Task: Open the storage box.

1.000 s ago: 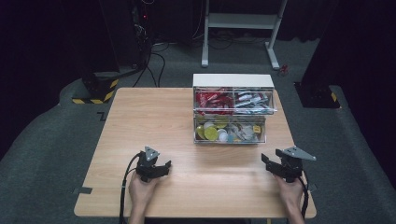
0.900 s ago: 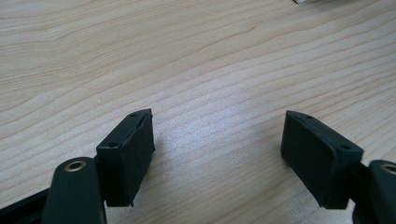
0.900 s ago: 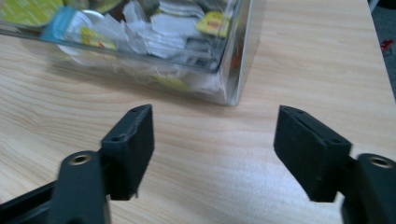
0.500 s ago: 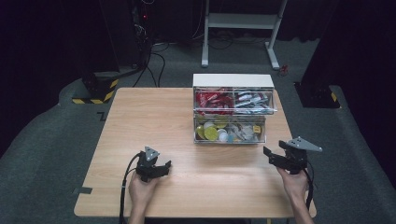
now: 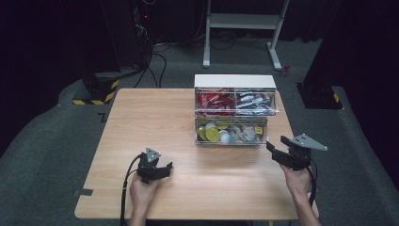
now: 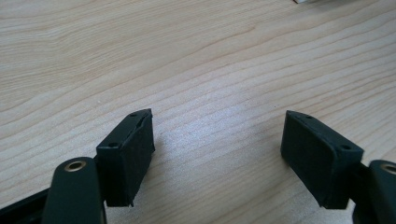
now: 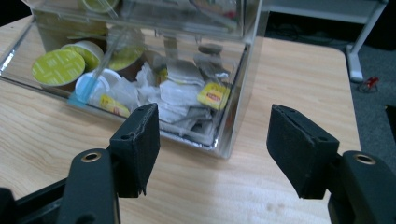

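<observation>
A clear two-tier drawer organiser (image 5: 234,115) stands at the tabletop's (image 5: 155,122) far right: red packets above, lower drawer (image 7: 140,88) holding yellow-lidded capsules (image 7: 58,66) and tea bags (image 7: 177,93)

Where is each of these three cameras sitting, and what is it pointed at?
High view: above the person's side, looking down on the table; both forearms and hands show.
Left gripper view: on the left gripper, facing bare tabletop between its jaws.
Right gripper view: on the right gripper, facing the clear box.
High and right gripper views share that box.
</observation>
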`<state>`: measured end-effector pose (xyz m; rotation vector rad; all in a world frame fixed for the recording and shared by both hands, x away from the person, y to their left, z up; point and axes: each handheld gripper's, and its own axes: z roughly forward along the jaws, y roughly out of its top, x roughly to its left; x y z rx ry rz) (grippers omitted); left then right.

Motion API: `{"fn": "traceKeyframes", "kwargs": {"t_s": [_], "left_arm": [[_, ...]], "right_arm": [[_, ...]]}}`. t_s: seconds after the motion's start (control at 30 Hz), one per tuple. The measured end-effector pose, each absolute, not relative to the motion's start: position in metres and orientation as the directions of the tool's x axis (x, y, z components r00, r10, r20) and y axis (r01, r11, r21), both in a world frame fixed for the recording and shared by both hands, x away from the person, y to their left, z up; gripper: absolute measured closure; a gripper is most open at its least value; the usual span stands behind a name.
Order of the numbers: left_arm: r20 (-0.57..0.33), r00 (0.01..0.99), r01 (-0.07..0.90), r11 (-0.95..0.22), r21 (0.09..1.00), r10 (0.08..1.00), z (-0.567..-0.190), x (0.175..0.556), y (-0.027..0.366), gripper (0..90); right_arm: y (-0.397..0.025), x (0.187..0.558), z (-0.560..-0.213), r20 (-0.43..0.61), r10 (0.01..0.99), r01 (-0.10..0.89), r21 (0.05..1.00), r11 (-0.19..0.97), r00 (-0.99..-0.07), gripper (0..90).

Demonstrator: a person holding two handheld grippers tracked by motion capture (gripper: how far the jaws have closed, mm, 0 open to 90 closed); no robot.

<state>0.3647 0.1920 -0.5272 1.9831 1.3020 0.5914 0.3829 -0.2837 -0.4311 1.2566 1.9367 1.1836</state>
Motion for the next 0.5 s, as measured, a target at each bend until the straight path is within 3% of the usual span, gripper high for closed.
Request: {"fn": "traceKeyframes", "kwargs": {"t_s": [0.5], "left_arm": [[0.004,0.396,0.609,-0.266,0.748,0.918,-0.527,0.365,0.192,26.2]], "right_arm": [[-0.277,0.391,-0.404,-0.007,0.897,0.391,0.899,0.199,-0.441,37.0]]}}
